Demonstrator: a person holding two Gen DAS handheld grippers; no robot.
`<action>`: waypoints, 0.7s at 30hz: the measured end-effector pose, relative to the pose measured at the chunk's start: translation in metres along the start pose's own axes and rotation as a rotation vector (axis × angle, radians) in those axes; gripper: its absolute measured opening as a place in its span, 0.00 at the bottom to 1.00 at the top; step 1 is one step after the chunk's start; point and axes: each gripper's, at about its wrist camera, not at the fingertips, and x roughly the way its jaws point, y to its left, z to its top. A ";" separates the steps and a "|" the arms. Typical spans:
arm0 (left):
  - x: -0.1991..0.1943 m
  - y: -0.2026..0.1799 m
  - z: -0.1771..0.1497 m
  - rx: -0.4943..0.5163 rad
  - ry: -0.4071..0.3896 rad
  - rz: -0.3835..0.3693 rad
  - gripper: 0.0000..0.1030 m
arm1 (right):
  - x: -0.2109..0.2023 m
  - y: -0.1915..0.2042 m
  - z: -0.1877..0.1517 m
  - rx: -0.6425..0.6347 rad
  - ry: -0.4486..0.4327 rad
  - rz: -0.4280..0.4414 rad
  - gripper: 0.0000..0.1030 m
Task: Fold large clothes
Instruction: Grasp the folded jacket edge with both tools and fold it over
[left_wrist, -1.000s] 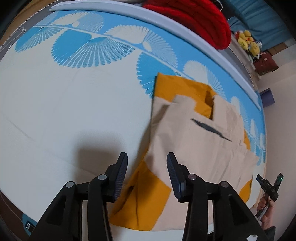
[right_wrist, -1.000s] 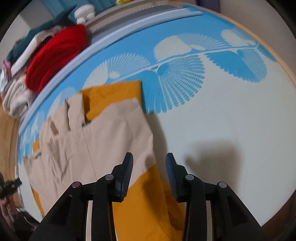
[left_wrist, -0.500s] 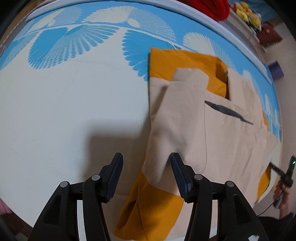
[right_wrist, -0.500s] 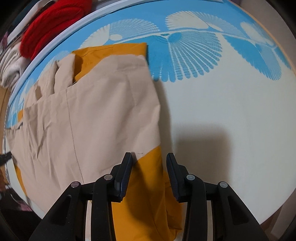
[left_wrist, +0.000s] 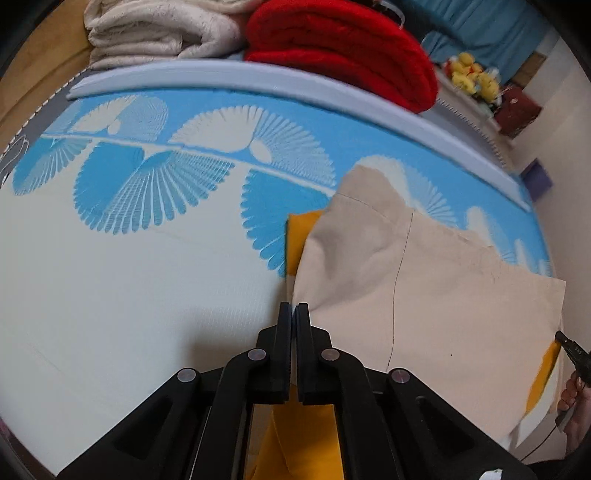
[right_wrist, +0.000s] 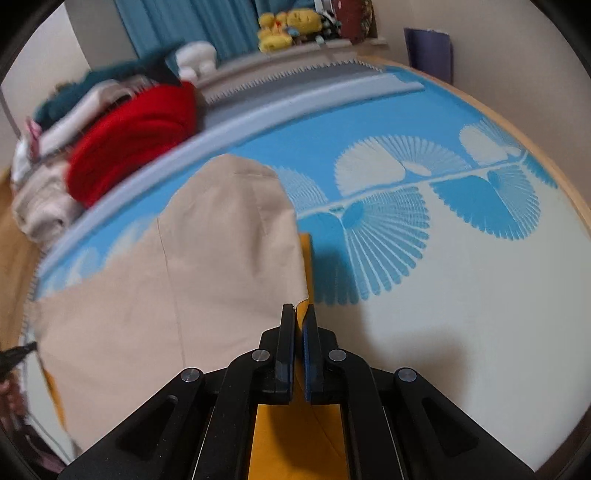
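Garment: large beige-and-mustard cotton garment (left_wrist: 424, 295) on the blue fan-print bed cover (left_wrist: 147, 277), lifted at its near corners
Left gripper (left_wrist: 293, 314): clenched on the edge
Right gripper (right_wrist: 299, 314): clenched likewise
Advice: carry both corners evenly toward 12 o'clock; keep the fold taut

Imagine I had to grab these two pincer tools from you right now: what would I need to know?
Left gripper: shut on the beige-and-orange garment, pinching its near edge.
Right gripper: shut on the same garment, at its other near corner.
The garment lies on the blue-and-white patterned bed cover, with its near side raised by both grippers and the beige face bulging up towards the far side.
Done: both near corners are gripped and lifted.
Left: probably carry that edge over to the far edge, lay it flat, release, then make any further folds.
The folded red blanket behind is not part of this.
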 end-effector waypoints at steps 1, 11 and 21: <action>0.002 0.000 0.002 -0.011 -0.004 0.006 0.00 | 0.008 0.001 0.001 0.005 0.018 -0.017 0.03; 0.023 0.020 0.030 -0.192 0.003 -0.109 0.04 | 0.038 0.010 0.022 0.041 0.003 -0.096 0.07; 0.081 0.007 0.009 -0.076 0.232 -0.102 0.02 | 0.095 -0.017 -0.011 0.066 0.303 -0.090 0.37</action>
